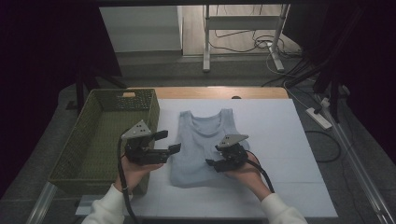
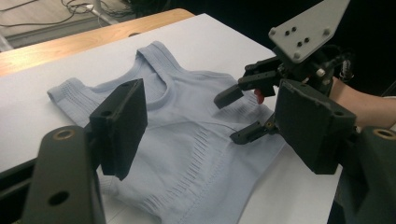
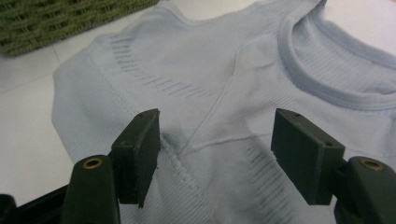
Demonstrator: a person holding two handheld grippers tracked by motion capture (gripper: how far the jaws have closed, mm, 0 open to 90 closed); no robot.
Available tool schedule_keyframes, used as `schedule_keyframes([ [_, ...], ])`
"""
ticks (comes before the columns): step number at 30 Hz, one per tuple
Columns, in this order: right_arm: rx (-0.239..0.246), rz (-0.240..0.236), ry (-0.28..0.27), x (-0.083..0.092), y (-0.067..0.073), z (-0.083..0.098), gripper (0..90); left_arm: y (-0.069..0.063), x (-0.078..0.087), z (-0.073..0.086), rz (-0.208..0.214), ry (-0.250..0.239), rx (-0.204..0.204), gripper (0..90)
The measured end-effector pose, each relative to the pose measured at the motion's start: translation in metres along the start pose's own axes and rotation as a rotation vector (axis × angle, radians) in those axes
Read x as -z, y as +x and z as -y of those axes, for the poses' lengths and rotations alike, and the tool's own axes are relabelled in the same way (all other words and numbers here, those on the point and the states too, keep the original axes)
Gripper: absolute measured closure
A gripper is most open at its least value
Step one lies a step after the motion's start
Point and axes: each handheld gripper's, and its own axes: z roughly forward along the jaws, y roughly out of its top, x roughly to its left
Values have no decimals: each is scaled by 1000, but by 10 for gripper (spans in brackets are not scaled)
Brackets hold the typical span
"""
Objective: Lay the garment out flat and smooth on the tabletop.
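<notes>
A light blue tank top (image 1: 198, 140) lies flat on the white table cover (image 1: 285, 140), neck towards the far side. My left gripper (image 1: 167, 142) hovers open at the top's left edge, jaws pointing right. In the left gripper view its jaws (image 2: 210, 130) stand wide apart above the tank top (image 2: 187, 140) with nothing between them. My right gripper (image 1: 213, 156) sits open over the top's lower right part, jaws pointing left; it also shows across the cloth (image 2: 233, 115). In the right gripper view its jaws (image 3: 219, 154) frame the tank top (image 3: 210, 88) just below, not pinching it.
A green woven basket (image 1: 100, 116) stands at the table's left, close to my left hand, and its corner (image 3: 60, 18) shows in the right gripper view. A wooden table edge (image 1: 219, 92) runs along the far side. White cover extends to the right of the top.
</notes>
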Motion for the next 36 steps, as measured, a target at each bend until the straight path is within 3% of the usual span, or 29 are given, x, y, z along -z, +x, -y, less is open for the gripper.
schedule_keyframes([
  [8, -2, -4, 58, -15, 1, 8, 372, 0, 0, 0, -4, -2, -2, 265],
  [16, 34, -17, 84, -28, 1, 13, 649, 0, -1, 0, -7, 4, -5, 265],
  [19, 34, -27, 57, -24, 1, 12, 766, -2, -2, 0, -3, 11, -8, 265],
  [21, 33, -25, 30, -20, -1, 10, 798, -3, -3, -1, -1, 13, -10, 265],
  [26, 65, 0, -28, -11, -3, 2, 815, -3, -4, -1, -8, 19, -6, 265],
  [31, 64, 27, -93, -4, -12, -17, 823, -2, -2, -1, -10, 17, -5, 265],
  [36, 78, 89, -122, -6, -22, -22, 826, -1, -1, -1, -13, 16, -1, 265],
])
